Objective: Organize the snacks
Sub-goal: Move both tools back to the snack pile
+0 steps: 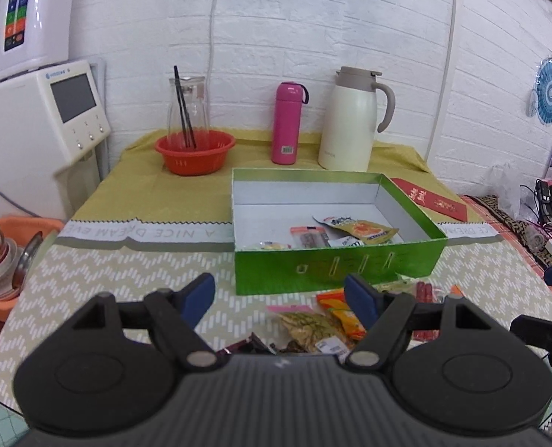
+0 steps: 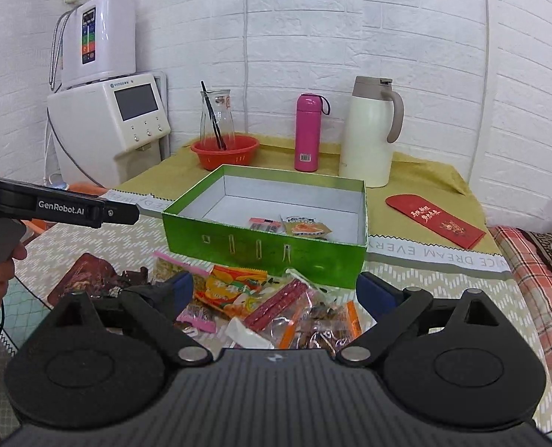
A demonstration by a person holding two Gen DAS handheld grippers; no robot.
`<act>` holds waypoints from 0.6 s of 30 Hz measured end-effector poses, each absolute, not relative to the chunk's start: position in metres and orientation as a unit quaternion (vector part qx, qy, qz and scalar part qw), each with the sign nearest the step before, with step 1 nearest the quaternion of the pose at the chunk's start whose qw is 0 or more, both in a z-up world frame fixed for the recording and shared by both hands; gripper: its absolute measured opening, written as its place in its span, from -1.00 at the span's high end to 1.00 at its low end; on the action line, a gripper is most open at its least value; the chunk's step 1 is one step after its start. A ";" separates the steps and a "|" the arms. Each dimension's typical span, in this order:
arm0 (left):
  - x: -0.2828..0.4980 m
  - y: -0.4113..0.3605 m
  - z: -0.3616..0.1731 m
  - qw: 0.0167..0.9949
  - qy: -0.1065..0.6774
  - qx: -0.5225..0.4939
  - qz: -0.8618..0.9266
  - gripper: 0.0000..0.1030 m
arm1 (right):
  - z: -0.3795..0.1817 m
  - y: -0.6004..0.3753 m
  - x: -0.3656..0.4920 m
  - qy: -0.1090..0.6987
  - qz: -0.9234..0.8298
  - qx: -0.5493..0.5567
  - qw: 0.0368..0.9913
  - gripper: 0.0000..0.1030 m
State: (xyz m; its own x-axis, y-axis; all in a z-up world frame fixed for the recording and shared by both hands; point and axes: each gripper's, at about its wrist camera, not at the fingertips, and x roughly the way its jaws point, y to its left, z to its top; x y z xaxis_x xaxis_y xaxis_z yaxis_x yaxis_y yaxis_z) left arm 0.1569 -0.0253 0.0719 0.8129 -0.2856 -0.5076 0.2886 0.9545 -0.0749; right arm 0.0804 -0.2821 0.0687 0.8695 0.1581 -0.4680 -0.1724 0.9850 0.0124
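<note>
We hold both grippers just in front of the green box [image 2: 264, 249]. The left gripper [image 1: 281, 298] and right gripper [image 2: 276, 292] both have fingers spread, gripping nothing. A pile of snacks [image 2: 272, 305] lies before the box; perhaps four packets [image 1: 344, 234] lie inside.

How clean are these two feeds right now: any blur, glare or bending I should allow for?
Left wrist view: fisheye bows the wall bricks and darkens the corners; green box is sharp, the left gripper body soft.
Right wrist view: same bowing; even light, sheen on the snack wrappers; right gripper open.
</note>
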 end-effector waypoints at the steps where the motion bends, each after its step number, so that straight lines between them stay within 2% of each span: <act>1: 0.151 -0.026 0.070 0.953 0.263 0.010 -0.150 -0.48 | 0.066 -0.282 0.076 0.239 0.084 -0.016 0.967 -1.00; 13: 0.106 -0.032 0.019 0.949 0.271 0.041 -0.156 -0.48 | 0.013 -0.283 0.042 0.273 0.061 -0.012 0.960 -1.00; 14: 0.104 -0.034 0.017 0.949 0.269 0.047 -0.158 -0.38 | 0.008 -0.283 0.041 0.278 0.060 -0.012 0.959 -1.00; 15: 0.101 -0.037 0.015 0.949 0.267 0.054 -0.160 -0.13 | 0.005 -0.284 0.041 0.282 0.059 -0.011 0.958 -1.00; 17: 0.098 -0.042 0.011 0.944 0.273 0.064 -0.174 0.04 | -0.002 -0.284 0.042 0.290 0.061 -0.007 0.955 -1.00; 18: 0.098 -0.044 0.009 0.941 0.277 0.063 -0.184 0.18 | -0.005 -0.285 0.044 0.294 0.062 -0.003 0.954 -1.00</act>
